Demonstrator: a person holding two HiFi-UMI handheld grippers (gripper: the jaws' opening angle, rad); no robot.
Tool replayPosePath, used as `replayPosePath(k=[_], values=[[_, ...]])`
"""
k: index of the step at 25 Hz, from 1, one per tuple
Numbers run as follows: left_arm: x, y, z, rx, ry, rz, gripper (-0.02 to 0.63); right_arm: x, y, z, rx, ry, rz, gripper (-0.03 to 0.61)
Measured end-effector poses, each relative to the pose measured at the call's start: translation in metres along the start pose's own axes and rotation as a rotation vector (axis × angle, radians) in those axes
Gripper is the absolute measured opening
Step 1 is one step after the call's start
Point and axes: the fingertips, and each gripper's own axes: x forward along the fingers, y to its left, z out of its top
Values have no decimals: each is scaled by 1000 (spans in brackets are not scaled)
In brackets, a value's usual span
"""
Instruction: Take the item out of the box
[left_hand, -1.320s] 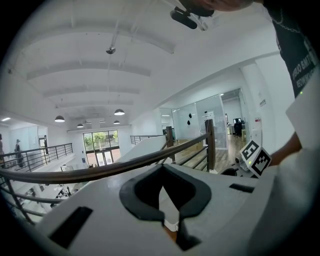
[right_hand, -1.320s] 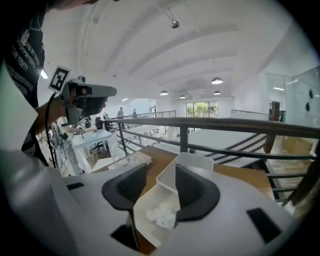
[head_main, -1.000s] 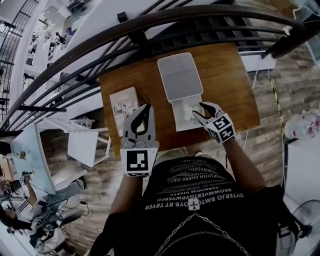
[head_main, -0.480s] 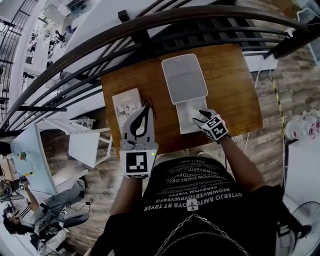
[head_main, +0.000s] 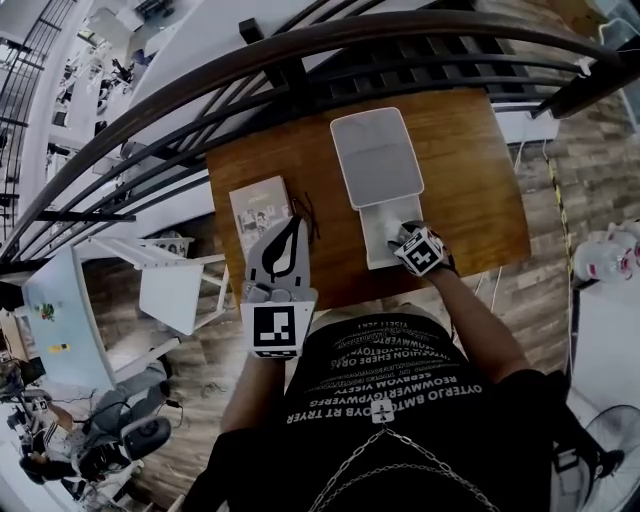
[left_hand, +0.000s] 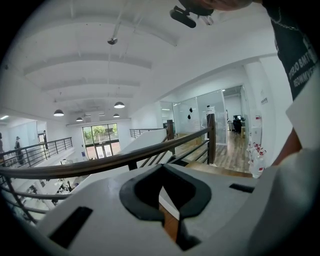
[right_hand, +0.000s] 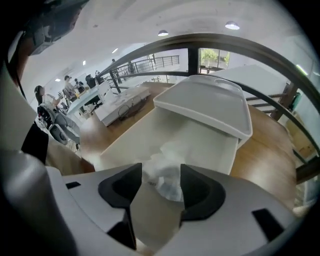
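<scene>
An open white box (head_main: 380, 245) lies on the wooden table (head_main: 470, 170), its lid (head_main: 375, 155) folded back behind it. My right gripper (head_main: 405, 232) points steeply down into the box. In the right gripper view its jaws have just been opening and stand apart (right_hand: 161, 169), with a crumpled white wrapped item (right_hand: 167, 182) on the box floor between and just beyond the tips. The pads do not press on it. My left gripper (head_main: 292, 222) hovers over the table's front left, fingertips together and nothing in it (left_hand: 162, 167).
A booklet (head_main: 260, 210) lies at the table's left, and a thin dark object (head_main: 305, 212) sits beside it. A dark metal railing (head_main: 300, 50) curves along the far side of the table. Below and around it is wood flooring.
The right gripper has dropped and tipped downward into the box, over the white item. The left gripper has hardly moved.
</scene>
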Motion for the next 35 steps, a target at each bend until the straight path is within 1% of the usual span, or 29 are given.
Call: replayPosePath(k=[3,6,9,11,17,22,27,35], values=[[0,-4,-2,-16,-2,4,5,2,-6,-6,-22,42,-22,231],[-3,-13,-10,-19,3,10,6,9,-11,-14,-59,55,-30,187],[-13,-20,-17,-29,7,21,6,6,-10,-13,-95,6,-51,103],[-23,-29,-15,-33,6,24,6,-9,-11,-11,-89,-42,-66,71],[-58,-51,-13,-26,-8,40,6,-64,-7,0,-23,-237,-87,63],[-83,-73,-15,-28,-20,62,6,-110,-1,1,9,-358,-86,63],[-104,-99,-9,-22,-49,71,6,-157,12,-8,-7,-441,-100,63],[-133,-128,-1,-57,-92,89,6,-234,37,-6,-47,-566,-124,61]])
